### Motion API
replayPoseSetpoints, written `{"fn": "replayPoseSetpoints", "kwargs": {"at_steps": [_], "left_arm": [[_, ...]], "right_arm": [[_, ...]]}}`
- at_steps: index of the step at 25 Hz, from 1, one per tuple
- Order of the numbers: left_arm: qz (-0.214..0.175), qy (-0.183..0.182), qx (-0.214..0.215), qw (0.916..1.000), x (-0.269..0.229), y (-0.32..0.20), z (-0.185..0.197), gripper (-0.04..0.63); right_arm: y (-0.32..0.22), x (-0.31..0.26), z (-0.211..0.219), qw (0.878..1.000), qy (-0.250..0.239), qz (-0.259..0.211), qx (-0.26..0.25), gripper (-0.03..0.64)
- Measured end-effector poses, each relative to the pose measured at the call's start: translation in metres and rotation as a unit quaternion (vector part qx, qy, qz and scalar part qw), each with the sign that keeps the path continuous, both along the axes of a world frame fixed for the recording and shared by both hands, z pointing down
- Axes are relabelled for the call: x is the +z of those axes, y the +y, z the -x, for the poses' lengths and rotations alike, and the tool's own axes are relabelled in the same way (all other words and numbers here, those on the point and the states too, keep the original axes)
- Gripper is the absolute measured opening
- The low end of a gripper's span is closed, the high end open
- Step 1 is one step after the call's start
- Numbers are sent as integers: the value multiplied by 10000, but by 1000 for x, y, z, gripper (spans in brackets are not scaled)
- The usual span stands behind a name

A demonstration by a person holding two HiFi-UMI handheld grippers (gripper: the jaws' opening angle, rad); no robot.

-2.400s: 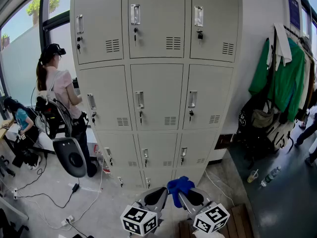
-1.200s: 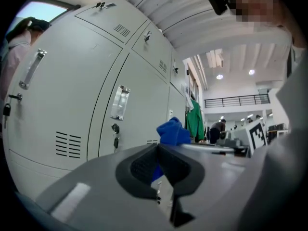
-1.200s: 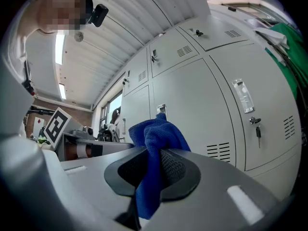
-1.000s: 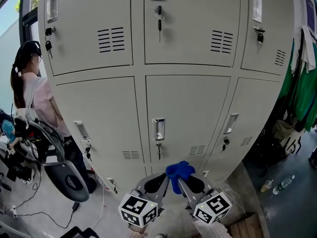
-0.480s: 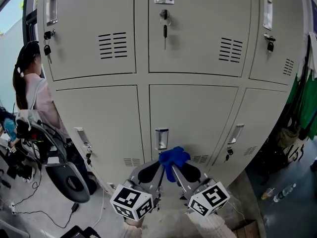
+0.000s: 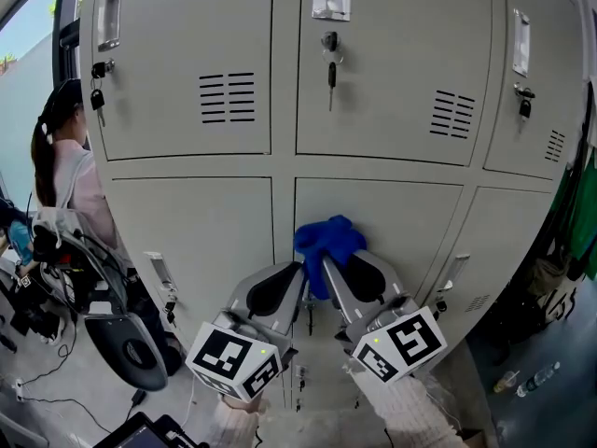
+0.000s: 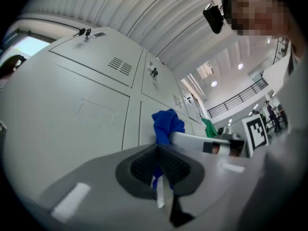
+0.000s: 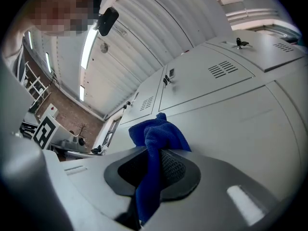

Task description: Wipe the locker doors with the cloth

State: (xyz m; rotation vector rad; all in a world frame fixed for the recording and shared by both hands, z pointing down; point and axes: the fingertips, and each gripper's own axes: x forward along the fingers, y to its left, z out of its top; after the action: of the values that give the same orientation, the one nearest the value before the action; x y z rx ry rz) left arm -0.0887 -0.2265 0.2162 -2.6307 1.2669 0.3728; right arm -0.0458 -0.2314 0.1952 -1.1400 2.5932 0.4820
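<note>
My right gripper [image 8: 155, 165], jaws clamped on the blue cloth [image 8: 155, 134]; its bunched end lies close before a grey locker door [image 8: 250, 114].

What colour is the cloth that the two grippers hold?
Blue. The cloth shows best in the right gripper view, bunched above the gripper.
</note>
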Motion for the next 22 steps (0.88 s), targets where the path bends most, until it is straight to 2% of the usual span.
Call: {"fn": "replayPoseSetpoints", "kwargs": {"at_steps": [5, 10, 18, 22], "left_arm": [[-130, -92, 29, 9999, -18, -5, -3, 6], [-164, -62, -7, 9998, -25, -10, -1, 6], [31, -147, -60, 9999, -6, -13, 0, 6], [250, -133, -155, 9995, 15, -16, 4, 6]], "right_arm": [[-5, -31, -1, 9995, -2, -202, 262, 57], [-18, -37, 0, 9984, 67, -154, 538, 58], [-20, -23, -1, 9987, -28, -169, 485, 57], [-20, 2, -3, 9986, -8, 4, 522, 57]]}}
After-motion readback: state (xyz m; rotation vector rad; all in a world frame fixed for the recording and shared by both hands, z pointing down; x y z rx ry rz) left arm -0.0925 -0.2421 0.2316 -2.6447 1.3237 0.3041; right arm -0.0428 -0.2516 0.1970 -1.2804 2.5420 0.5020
